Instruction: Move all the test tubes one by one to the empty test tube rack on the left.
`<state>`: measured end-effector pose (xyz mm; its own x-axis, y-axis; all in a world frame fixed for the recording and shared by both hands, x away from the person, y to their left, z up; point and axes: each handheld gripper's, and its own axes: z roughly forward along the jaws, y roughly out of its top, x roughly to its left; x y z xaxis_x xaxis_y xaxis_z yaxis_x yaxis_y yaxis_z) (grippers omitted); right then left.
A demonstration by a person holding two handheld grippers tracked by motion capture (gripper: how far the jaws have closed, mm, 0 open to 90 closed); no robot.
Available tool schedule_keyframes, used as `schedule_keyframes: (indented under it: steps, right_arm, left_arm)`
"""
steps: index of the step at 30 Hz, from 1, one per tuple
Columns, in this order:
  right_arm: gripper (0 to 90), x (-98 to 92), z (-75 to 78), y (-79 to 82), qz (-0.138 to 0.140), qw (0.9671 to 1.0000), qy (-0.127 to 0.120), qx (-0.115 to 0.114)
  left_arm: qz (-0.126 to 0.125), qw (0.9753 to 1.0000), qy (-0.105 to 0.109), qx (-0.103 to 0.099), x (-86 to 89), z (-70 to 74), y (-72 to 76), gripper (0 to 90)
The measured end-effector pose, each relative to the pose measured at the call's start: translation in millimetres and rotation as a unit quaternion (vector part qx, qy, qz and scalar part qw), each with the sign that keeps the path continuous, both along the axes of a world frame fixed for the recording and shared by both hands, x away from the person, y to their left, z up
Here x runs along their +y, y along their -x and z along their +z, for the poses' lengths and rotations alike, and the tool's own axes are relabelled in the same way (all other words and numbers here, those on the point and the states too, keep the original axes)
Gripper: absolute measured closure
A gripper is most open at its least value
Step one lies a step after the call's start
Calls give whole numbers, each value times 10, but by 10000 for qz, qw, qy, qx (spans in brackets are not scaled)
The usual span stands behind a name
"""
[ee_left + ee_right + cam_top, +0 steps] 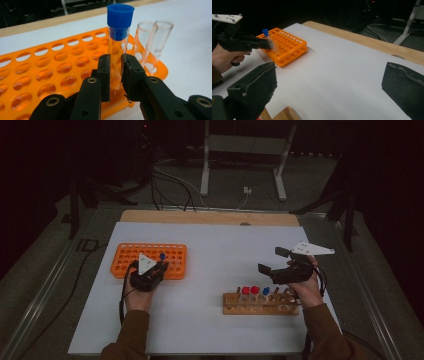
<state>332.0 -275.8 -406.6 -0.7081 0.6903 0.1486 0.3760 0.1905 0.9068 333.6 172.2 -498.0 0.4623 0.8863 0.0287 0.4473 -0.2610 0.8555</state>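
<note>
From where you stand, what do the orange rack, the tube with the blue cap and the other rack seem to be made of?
Orange rack: probably moulded plastic, with a glossy, even colour and crisp round holes.
Tube: clear glass or clear plastic, I cannot tell which; the rack shows through it.
Blue cap: matte, probably plastic.
Other rack: looks like pale wood with a dull finish.

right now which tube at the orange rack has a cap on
The blue-capped tube clamped in the left gripper; the two tubes beside it are open-topped.
</note>
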Motion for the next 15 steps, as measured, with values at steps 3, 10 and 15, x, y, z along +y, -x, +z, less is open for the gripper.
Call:
schedule_keyframes:
  steps: [3, 10, 15]
  right_arm:
    - [0, -5, -4, 6, 11, 10000, 4, -7]
    - [1, -1, -6, 18, 44, 10000, 13, -7]
    - [0, 7, -9, 32, 84, 10000, 32, -9]
  left_arm:
    - [-4, 10000, -29, 25, 2, -21, 6, 778]
    - [-28, 10000, 26, 59, 12, -18, 6, 774]
    - [31, 9998, 160, 113, 42, -18, 12, 692]
